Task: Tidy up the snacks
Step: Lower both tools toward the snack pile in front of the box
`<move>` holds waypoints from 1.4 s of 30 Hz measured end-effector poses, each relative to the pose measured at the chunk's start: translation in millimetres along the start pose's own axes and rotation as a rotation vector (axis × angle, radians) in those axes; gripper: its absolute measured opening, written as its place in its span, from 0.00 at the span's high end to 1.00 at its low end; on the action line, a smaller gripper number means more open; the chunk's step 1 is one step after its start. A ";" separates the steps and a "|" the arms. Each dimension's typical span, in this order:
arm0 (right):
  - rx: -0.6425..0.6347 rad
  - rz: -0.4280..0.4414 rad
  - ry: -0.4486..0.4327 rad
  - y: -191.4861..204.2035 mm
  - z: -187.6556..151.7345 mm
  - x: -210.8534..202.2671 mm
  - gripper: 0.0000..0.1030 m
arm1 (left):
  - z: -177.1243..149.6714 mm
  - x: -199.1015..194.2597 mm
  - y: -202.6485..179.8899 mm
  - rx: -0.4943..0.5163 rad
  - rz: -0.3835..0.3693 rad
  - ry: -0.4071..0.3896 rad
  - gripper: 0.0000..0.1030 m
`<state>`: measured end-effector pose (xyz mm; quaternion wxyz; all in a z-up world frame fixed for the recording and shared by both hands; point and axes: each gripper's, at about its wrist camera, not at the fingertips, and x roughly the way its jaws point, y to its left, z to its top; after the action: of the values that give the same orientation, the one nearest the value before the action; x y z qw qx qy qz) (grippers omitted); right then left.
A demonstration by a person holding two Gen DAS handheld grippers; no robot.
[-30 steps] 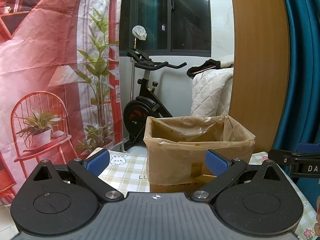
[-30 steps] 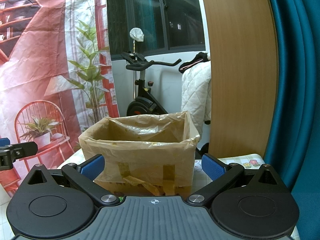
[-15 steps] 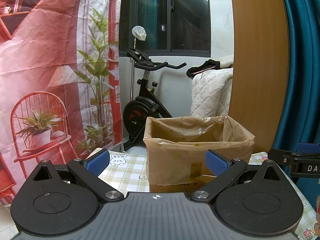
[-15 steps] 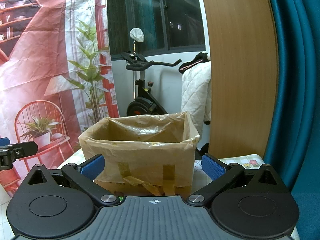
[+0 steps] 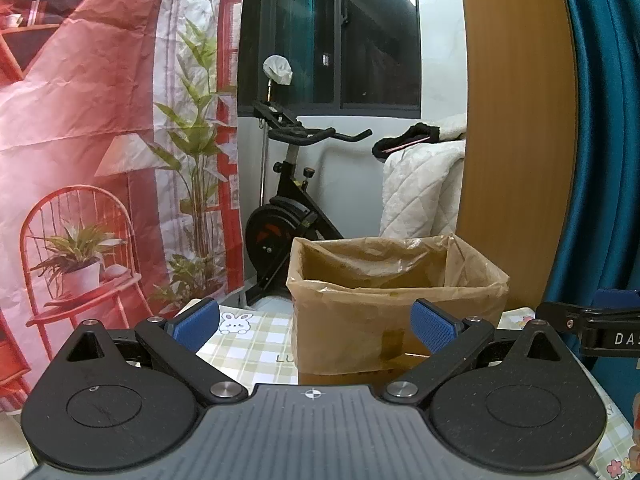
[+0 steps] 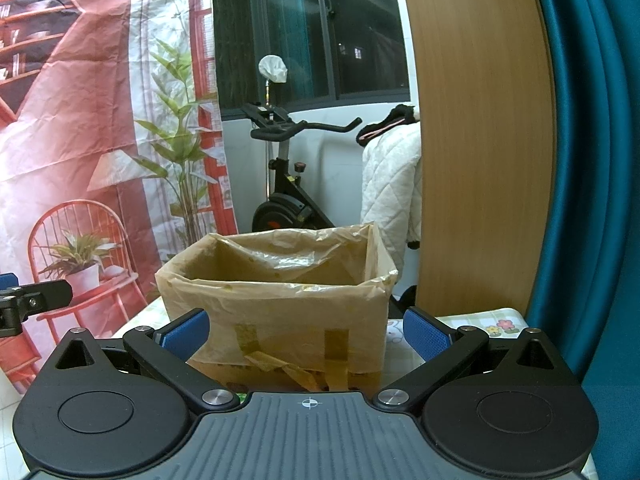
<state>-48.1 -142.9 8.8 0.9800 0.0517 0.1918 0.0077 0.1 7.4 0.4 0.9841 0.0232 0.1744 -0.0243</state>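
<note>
A cardboard box lined with a brownish plastic bag (image 5: 396, 300) (image 6: 280, 304) stands on a checked tablecloth (image 5: 252, 344) straight ahead of both grippers. What lies inside the box is hidden from here. My left gripper (image 5: 314, 324) is open, blue pads wide apart, nothing between them. My right gripper (image 6: 306, 332) is open too and holds nothing. No snack shows in either view. A finger of the right gripper (image 5: 592, 324) juts in at the right edge of the left wrist view; a finger of the left gripper (image 6: 28, 304) shows at the left edge of the right wrist view.
Behind the table stand an exercise bike (image 5: 292, 216), a red printed backdrop (image 5: 100, 120) on the left, a wooden panel (image 5: 512, 140) and a teal curtain (image 5: 604, 140) on the right. A white quilt (image 5: 420, 196) hangs beside the panel.
</note>
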 end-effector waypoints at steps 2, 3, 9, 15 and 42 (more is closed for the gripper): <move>0.000 0.001 0.000 -0.4 -1.6 -0.2 0.01 | -0.6 1.2 0.6 0.000 -0.006 -0.003 0.01; 0.000 0.003 -0.002 -0.3 -1.6 -0.6 0.01 | -1.4 2.4 0.7 0.005 -0.002 -0.003 0.01; 0.016 0.007 -0.008 -5.8 -10.3 5.1 0.00 | -14.0 11.1 13.0 -0.033 0.008 0.006 0.01; 0.048 0.008 0.004 -10.2 -36.9 15.7 0.00 | -34.9 23.4 22.9 -0.035 0.031 0.033 0.00; -0.004 0.001 0.085 1.2 -136.2 33.6 0.01 | -121.2 46.0 26.9 0.006 -0.093 0.216 0.08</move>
<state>-68.3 -127.2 -129.1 0.9711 0.0494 0.2334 0.0106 3.2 39.0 -128.1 0.9573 0.0206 0.2804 -0.0677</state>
